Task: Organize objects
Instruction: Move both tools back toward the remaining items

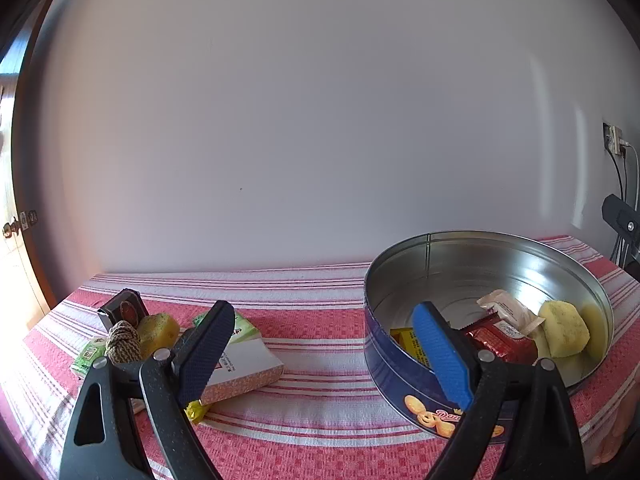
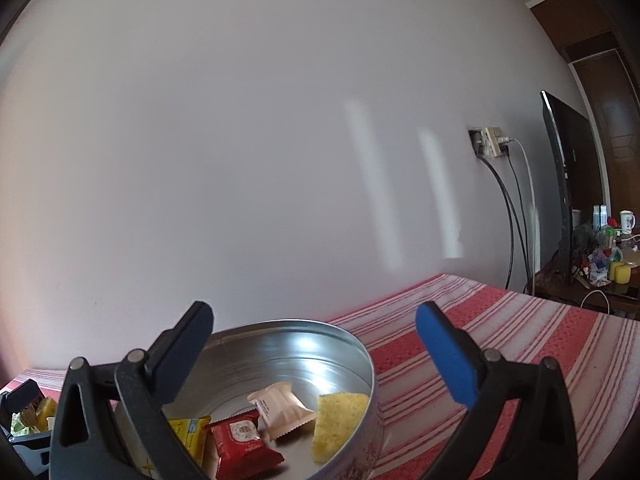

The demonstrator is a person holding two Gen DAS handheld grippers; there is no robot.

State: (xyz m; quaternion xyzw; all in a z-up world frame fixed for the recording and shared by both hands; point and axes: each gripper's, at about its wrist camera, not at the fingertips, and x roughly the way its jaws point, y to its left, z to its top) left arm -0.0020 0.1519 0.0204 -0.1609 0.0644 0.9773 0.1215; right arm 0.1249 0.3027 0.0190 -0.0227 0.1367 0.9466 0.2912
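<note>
A round blue biscuit tin stands on the striped cloth, holding a yellow sponge, a red packet, a beige packet and a yellow packet. My left gripper is open and empty, between the tin and a pile at the left: a white box, a second yellow sponge, a rope ball, a dark small box and green packets. My right gripper is open and empty above the tin, where the sponge, red packet and beige packet lie.
The table, covered by a red and white striped cloth, meets a white wall. A wall socket with hanging cables and a dark monitor are at the right. A cluttered side table stands beyond the table's right end.
</note>
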